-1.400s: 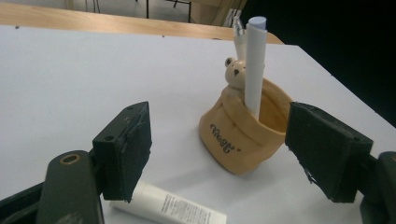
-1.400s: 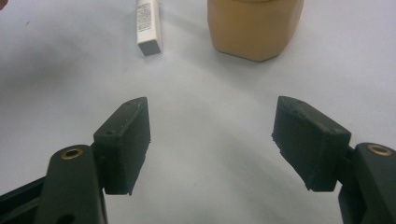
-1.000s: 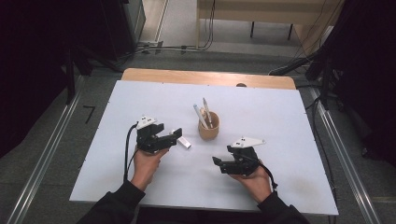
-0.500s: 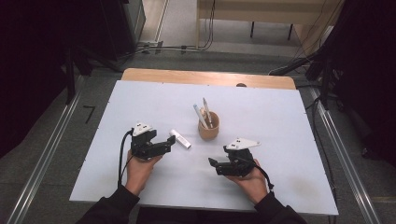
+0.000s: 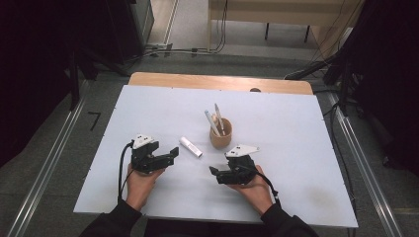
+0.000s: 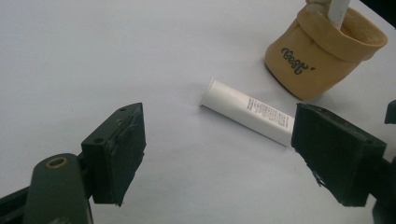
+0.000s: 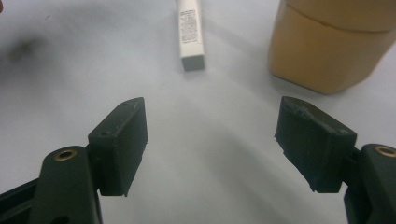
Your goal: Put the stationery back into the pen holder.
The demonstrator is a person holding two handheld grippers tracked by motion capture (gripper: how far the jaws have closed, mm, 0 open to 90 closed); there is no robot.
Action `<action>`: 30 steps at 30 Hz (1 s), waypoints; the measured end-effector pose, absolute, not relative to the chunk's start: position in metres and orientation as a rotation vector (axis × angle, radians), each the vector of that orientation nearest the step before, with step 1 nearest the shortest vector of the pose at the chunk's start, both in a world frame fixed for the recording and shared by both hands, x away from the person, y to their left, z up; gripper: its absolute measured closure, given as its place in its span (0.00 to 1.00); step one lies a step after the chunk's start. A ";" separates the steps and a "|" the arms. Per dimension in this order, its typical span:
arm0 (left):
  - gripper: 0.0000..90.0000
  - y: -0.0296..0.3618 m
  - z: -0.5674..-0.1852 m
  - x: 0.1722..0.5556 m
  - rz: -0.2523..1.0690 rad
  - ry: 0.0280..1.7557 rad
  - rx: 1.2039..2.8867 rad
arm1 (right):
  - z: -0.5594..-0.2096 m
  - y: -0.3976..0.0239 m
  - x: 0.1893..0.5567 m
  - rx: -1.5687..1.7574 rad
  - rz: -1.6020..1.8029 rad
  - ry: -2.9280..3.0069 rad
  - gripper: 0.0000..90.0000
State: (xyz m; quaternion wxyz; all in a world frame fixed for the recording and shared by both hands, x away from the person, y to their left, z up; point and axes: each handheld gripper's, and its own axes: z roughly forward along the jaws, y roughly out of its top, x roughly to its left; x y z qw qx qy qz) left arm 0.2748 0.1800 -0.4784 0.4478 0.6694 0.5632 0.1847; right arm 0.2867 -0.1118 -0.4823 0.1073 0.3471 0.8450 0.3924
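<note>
A white tube with small print lies flat on the white table, just left of a tan holder that has two white pen-like sticks standing in it. My left gripper sits left of the tube, its jaws open and empty. In the left gripper view the tube lies ahead, between the lines of the two jaws, with the holder behind it. My right gripper rests near the front, below the holder, also open and empty. Its own view has the tube's flat end and the holder ahead.
The white table top lies on a wooden desk whose far edge shows behind it. Metal rails run along both sides on the floor. Cables trail from each gripper back along the person's dark sleeves.
My left gripper has drawn back to the left and toward the near edge, leaving the tube fully uncovered. The right gripper has slid a little to the left.
</note>
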 end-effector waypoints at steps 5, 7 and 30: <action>0.19 0.182 -0.479 0.276 0.462 1.400 1.653 | -0.484 -0.103 0.290 1.011 1.147 2.480 0.27; 0.19 0.183 -0.479 0.276 0.467 1.401 1.650 | -0.485 -0.101 0.292 1.004 1.141 2.476 0.27; 0.18 0.186 -0.479 0.278 0.492 1.416 1.634 | -0.493 -0.063 0.307 0.935 1.088 2.435 0.30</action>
